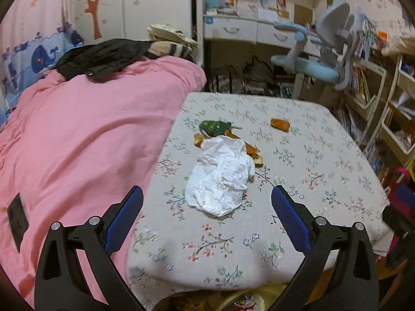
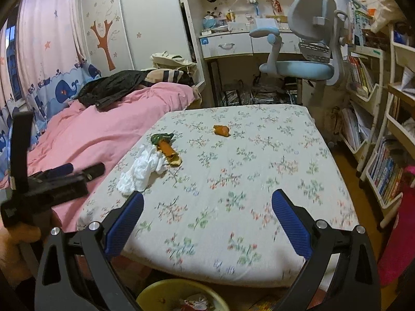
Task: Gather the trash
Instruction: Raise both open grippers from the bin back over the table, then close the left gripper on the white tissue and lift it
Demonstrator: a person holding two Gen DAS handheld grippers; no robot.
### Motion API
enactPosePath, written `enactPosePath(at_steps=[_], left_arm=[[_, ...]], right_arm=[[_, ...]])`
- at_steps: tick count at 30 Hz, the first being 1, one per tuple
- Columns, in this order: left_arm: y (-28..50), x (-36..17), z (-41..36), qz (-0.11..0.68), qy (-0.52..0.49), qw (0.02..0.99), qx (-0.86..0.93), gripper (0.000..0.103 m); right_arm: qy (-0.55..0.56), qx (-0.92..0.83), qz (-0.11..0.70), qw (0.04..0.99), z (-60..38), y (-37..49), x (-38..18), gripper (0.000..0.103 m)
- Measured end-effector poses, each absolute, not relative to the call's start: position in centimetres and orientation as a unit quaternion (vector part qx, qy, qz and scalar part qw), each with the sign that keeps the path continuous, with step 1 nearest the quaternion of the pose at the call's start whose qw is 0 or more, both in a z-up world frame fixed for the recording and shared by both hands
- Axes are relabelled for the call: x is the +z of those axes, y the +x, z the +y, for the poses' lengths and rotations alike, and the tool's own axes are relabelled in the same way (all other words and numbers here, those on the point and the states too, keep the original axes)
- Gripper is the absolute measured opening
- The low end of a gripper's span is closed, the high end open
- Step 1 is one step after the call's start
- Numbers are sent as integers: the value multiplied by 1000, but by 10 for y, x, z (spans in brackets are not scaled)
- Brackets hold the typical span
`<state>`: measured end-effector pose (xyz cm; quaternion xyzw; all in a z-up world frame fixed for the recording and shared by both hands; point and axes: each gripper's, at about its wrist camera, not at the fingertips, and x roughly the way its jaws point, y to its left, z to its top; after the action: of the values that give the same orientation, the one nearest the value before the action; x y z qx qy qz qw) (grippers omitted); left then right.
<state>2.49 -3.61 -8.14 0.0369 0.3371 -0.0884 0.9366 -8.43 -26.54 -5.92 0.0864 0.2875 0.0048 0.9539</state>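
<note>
A crumpled white tissue (image 1: 220, 176) lies on the floral mattress (image 1: 298, 181), with orange wrappers (image 1: 253, 153) under its far edge and a green wrapper (image 1: 215, 127) beyond. A separate orange wrapper (image 1: 279, 124) lies farther right. My left gripper (image 1: 207, 197) is open and empty, just short of the tissue. In the right wrist view the tissue (image 2: 141, 171), green wrapper (image 2: 162, 138), orange wrapper (image 2: 170, 153) and lone orange piece (image 2: 221, 130) show. My right gripper (image 2: 207, 202) is open and empty over the mattress's near part. The left gripper (image 2: 67, 173) shows at left.
A yellow bin (image 2: 179, 295) with trash sits below the mattress's near edge. A pink duvet (image 1: 77, 142) with a black jacket (image 1: 103, 57) lies left. A blue desk chair (image 2: 306, 51), desk and bookshelves (image 2: 368, 103) stand behind and right.
</note>
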Motion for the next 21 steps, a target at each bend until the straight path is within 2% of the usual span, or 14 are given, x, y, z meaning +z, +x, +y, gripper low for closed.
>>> enactPosePath(at_steps=[14,15,17,19,21], left_arm=[[103,-126,-85,392,115,908,-97,94],[110,-130,-87,401,113,903,-102,87],[118,-135,-87,418,110,895,-114,68],[123,-138,-85,439,92,883,-137,20],[125,-131,-78,449,70,878,-149,11]], right_arm=[[111,12,312,943,-282,-53,-66,95],[112,13,312,943,-282,-53,-66,95],[117,16,313,942,-283,-52,-66,95],[124,19,314,941,-284,-51,-66,95],[127,23,314,941,-283,-50,-66,95]])
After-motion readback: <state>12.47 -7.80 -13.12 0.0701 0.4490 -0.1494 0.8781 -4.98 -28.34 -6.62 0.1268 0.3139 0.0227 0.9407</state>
